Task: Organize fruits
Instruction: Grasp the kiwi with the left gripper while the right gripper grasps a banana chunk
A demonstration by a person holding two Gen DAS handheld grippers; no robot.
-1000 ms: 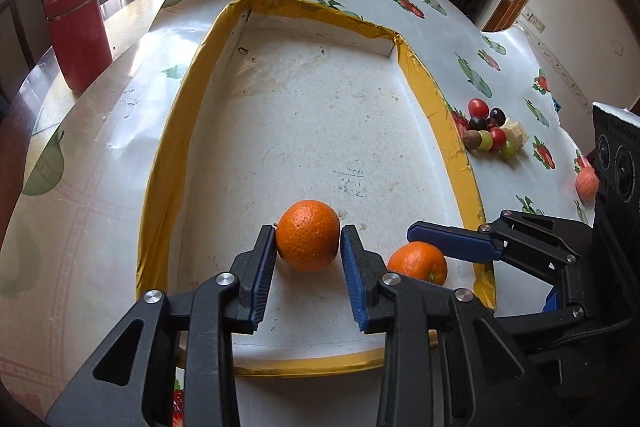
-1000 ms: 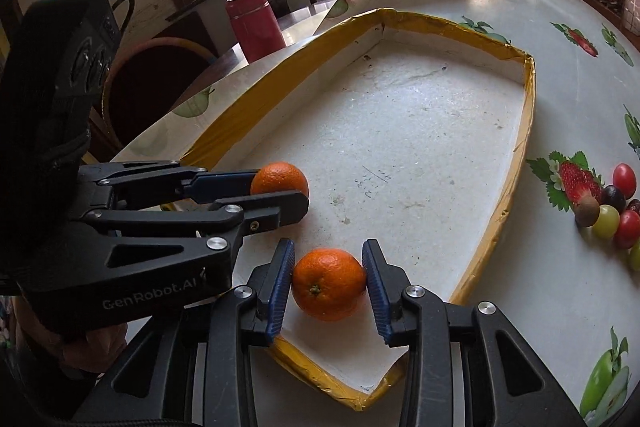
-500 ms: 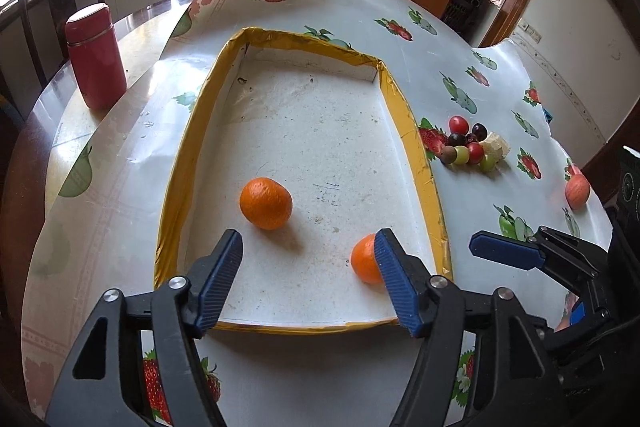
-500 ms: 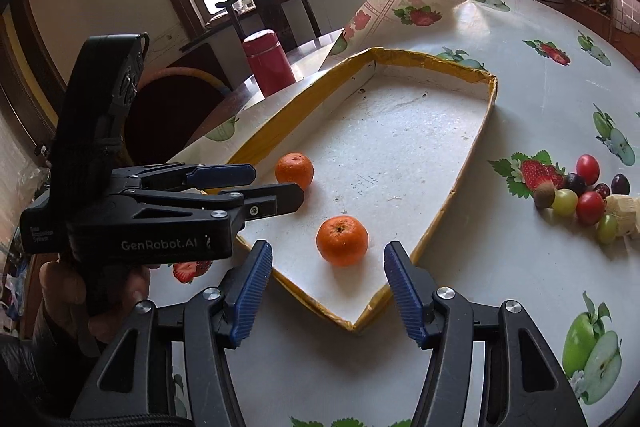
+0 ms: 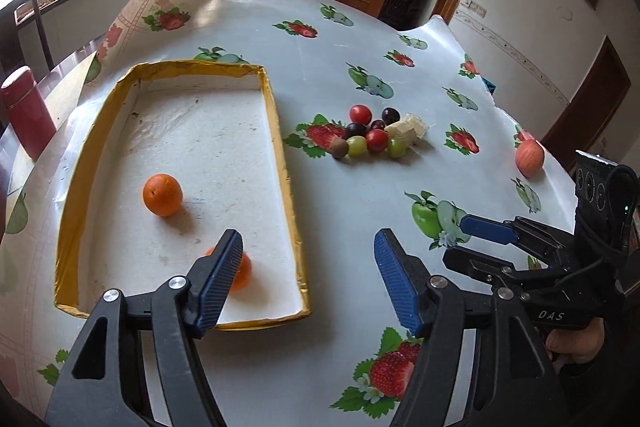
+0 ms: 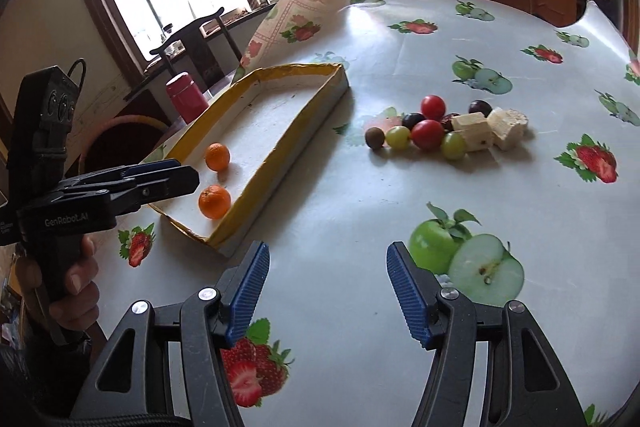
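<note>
while two oranges already lie in the tray, the other fruit waits outside it.
tray (image 5: 285, 163): landmark; shallow, yellow-rimmed, its long axis running away from both cameras.
far orange (image 5: 162, 195): inside the tray, toward its left wall, stem dimple facing the left wrist camera; round, so no long axis.
near orange (image 5: 241, 271): inside the tray at its near right corner, partly hidden behind a left finger; apart from the far one, likely set down to start a group.
fruit pile (image 6: 424, 135): right of the tray, well clear of its wall; small round red, green and dark fruits with pale cubes, strung out crosswise to the tray's length.
apple (image 5: 529, 158): far right of the tray, beyond the pile, alone.
left gripper (image 5: 308, 279): jaws spread wide, nothing between them, over the tray's near right corner.
right gripper (image 6: 327, 293): jaws opening, empty, over bare cloth right of the tray, aimed toward the pile, probably its next pick.
</note>
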